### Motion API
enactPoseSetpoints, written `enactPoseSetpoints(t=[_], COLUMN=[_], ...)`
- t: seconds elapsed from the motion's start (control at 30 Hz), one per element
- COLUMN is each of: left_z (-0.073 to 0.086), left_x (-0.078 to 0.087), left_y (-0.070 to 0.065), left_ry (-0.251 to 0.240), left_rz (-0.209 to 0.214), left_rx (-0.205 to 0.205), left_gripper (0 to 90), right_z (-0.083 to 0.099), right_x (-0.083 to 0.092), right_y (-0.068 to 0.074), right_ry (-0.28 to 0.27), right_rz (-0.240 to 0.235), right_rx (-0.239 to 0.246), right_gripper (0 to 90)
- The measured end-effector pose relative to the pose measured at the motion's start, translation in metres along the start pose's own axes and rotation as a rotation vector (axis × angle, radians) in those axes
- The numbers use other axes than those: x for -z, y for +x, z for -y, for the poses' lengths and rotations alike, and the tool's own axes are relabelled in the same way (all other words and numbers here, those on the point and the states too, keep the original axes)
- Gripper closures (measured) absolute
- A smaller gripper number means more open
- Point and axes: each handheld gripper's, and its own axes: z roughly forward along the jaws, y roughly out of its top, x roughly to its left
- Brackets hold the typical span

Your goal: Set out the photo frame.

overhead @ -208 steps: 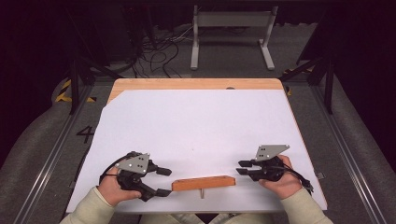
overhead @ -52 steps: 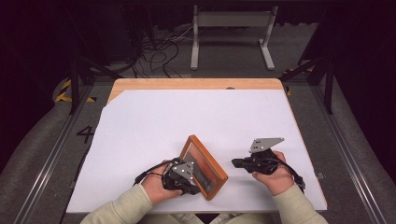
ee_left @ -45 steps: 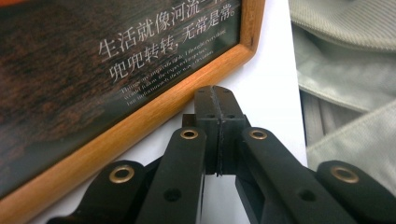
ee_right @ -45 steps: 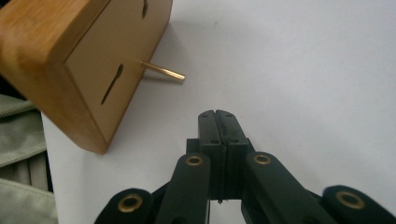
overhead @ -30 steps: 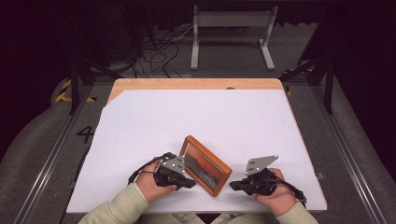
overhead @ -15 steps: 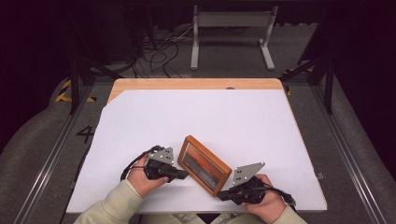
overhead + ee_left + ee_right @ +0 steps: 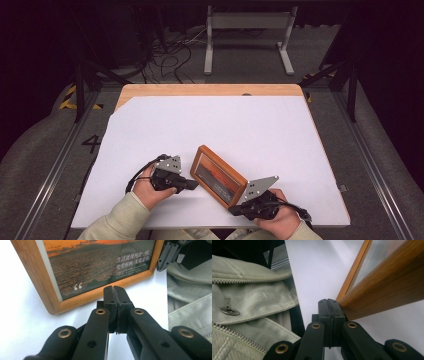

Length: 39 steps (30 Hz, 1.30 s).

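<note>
I've got the picture frame [image 7: 219, 175] standing on the table [image 7: 210, 120], near my edge and about midway across, turned at a slant. My left gripper [image 7: 192, 185] sits just left of it, tips close to the frame's face. My right gripper [image 7: 234, 211] is at the frame's near right corner, touching its side edge in the right gripper view. Behind the table, on the floor, a metal stand [image 7: 248, 30] sits, with cables [image 7: 172, 52] to its left.
</note>
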Motion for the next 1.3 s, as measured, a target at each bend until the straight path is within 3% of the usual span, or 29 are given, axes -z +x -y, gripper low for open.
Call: enactPoseSetpoints(t=[0.1,0.2,0.57,1.0,1.3], left_z=[0.001,0.004,0.016,0.024,0.025], left_x=[0.002,0.005,0.018,0.020,0.022], left_y=[0.000,0.002,0.007,0.008,0.008], left_ry=[-0.001,-0.009,-0.032,-0.003,-0.001], left_rz=[-0.006,-0.015,-0.047,-0.055,-0.056], left_rx=[0.004,0.015,0.046,0.070,0.075], left_gripper=[89.1,89.0,88.4,87.0,85.8], right_z=[0.000,0.000,0.006,0.010,0.010], right_x=[0.001,0.002,0.009,0.015,0.017], right_y=[-0.001,-0.001,-0.018,-0.034,-0.035], right_ry=[0.000,0.009,0.003,-0.006,0.001], right_rz=[0.004,0.042,0.125,0.194,0.228], right_rx=[0.000,0.015,-0.009,-0.016,-0.015], right_gripper=[90.0,90.0,90.0,90.0,90.0])
